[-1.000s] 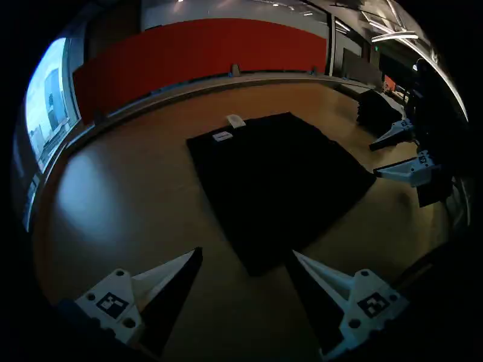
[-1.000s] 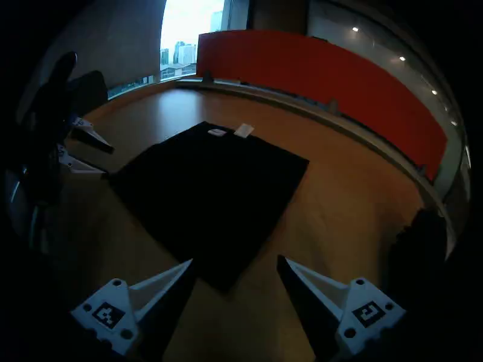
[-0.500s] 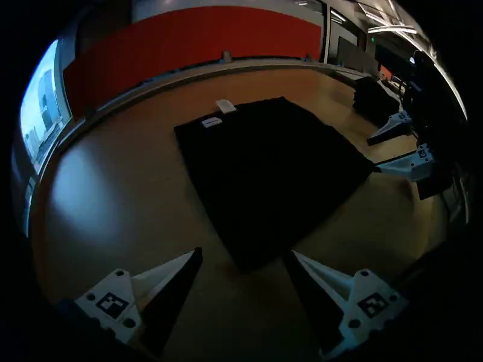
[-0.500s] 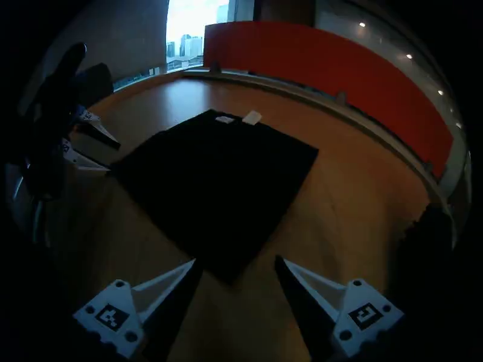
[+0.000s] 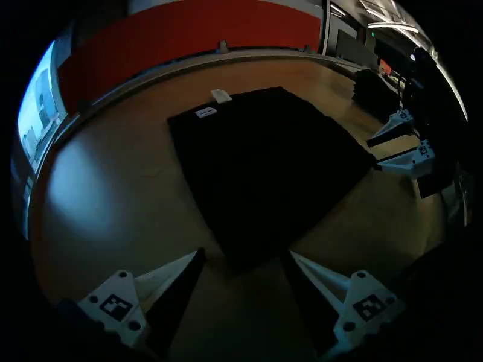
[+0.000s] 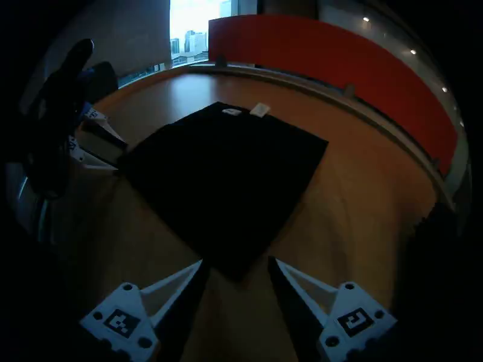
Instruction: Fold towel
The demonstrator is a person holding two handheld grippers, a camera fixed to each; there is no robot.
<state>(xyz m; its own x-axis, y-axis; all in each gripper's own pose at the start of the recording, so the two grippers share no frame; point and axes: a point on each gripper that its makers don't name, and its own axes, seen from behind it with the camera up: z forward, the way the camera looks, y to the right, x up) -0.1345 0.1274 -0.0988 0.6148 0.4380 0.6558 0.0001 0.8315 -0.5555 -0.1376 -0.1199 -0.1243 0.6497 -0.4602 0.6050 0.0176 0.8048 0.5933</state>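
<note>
**Lining up on two corners of the towel**

The dark towel [image 5: 265,163] lies spread flat on the wooden desk [image 5: 108,181], one layer, no fold made yet. I hold my left tongs [image 5: 243,253] wide open and empty, with one near corner of the towel pointing at me at 12 o'clock, just in front of the gap between the tips. In the right gripper view my right tongs [image 6: 238,260] are just as wide open and bare, with another corner at their 12 o'clock.

I take a corner per hand so that one edge lifts evenly. I keep the tongs low and open so each corner can slide in between the fingers before I pinch.

Two small white tags [image 5: 212,102] sit by the far corner, at about 11 o'clock in the left gripper view. I judge that far side to be where the lifted edge should land.
</note>
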